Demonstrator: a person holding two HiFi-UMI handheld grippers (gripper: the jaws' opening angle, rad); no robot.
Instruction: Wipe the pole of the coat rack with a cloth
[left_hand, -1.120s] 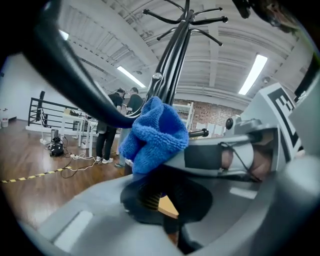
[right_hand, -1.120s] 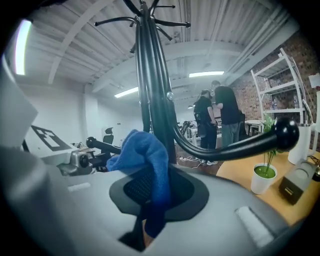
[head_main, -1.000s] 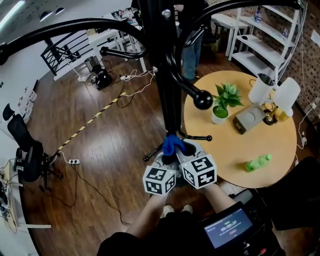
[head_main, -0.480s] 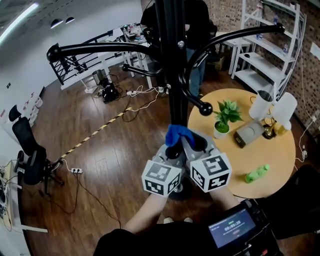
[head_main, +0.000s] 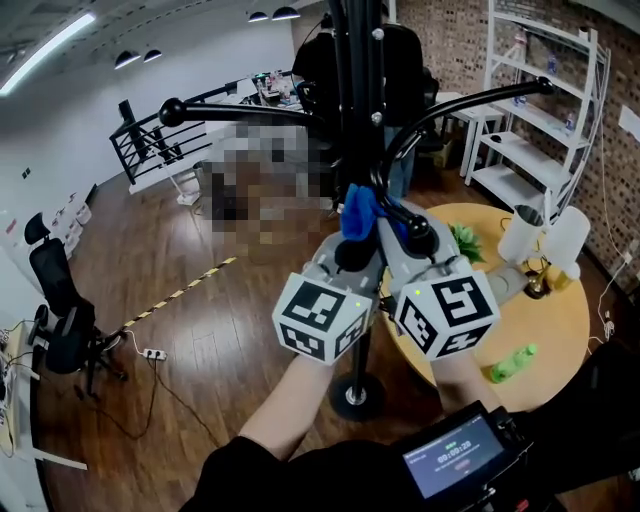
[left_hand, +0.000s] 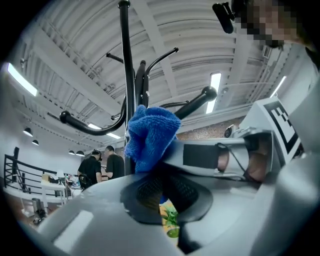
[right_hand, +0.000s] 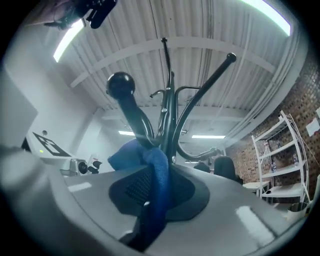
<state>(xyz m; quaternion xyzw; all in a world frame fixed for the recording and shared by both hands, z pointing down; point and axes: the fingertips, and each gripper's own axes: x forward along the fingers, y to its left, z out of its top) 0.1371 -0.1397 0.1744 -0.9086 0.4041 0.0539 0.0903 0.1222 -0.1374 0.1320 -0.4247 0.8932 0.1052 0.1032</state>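
The cloth (head_main: 358, 212), a bright blue, nubbly rag bunched into a wad, is pressed against the black pole (head_main: 362, 355) of the coat rack, near where a curved arm (head_main: 440, 105) branches off. It is clamped in the right gripper (right_hand: 156, 175), with a fold trailed down through the jaws. The left gripper (left_hand: 161, 186) is clenched at 7 o'clock of the wad, and a blue scrap is pinched in its slit.

blue cloth (left_hand: 150, 135) — jaws pinching it, pole (left_hand: 126, 75) behind
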